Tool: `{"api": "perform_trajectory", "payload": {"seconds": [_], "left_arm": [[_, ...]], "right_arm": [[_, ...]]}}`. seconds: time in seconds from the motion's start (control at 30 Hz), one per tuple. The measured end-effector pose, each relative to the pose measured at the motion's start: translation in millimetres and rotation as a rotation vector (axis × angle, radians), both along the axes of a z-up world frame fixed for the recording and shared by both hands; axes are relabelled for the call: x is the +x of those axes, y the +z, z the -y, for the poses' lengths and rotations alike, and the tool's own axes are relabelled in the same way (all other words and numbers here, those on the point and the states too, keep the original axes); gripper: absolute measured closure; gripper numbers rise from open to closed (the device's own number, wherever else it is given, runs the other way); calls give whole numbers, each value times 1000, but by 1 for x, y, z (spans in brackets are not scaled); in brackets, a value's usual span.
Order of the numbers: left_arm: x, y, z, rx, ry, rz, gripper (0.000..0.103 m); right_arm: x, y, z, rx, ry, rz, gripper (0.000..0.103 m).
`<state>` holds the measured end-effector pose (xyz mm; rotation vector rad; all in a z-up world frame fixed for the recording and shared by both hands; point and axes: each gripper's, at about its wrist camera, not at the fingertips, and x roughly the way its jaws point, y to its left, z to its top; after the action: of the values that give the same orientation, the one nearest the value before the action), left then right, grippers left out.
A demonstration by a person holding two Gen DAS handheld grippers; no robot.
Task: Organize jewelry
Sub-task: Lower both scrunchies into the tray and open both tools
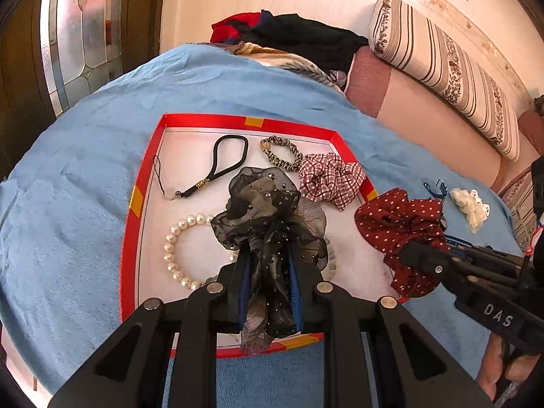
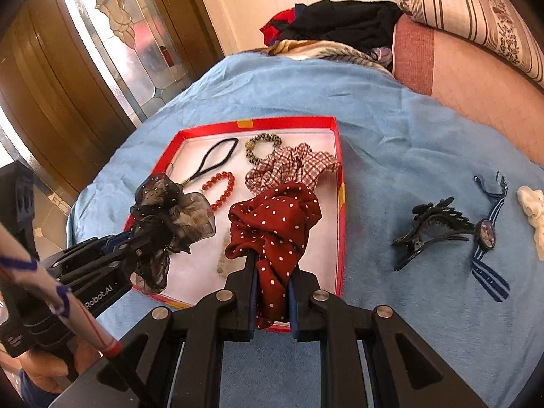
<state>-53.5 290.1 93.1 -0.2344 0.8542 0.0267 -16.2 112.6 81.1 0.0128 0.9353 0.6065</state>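
Red tray (image 1: 210, 120) holds pearl bracelet (image 1: 176, 255) (plus scrunchies).

left claw (image 1: 268, 272): clamped, angled down | right claw (image 2: 272, 272): clamped, angled down

The black scrunchie (image 1: 268, 210) hides, seemingly, part of the pearl bracelet (image 1: 176, 251).

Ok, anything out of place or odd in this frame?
The hair claw, watch and white clip lie on the blue blanket, outside the red tray. The checked scrunchie hangs over the tray's rim.
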Motion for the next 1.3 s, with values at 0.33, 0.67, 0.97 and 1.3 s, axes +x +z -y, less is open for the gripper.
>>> {"api": "perform_trajectory", "payload": {"seconds": [0.33,0.67,0.97,1.3], "left_arm": [[5,-9,1,7,7,-26,84],[10,-14,1,19,17,-44,84],[12,-19,-2,20,32,-59,84],[14,-24,-4,15,36,-71,83]], "right_arm": [[9,-16,-3,-23,-18,-25,88],[18,-27,-7,-30,-28,-49,87],[30,-35,-10,-33,-38,-70,88],[38,-42,-12,-40,-45,-96,87]]}}
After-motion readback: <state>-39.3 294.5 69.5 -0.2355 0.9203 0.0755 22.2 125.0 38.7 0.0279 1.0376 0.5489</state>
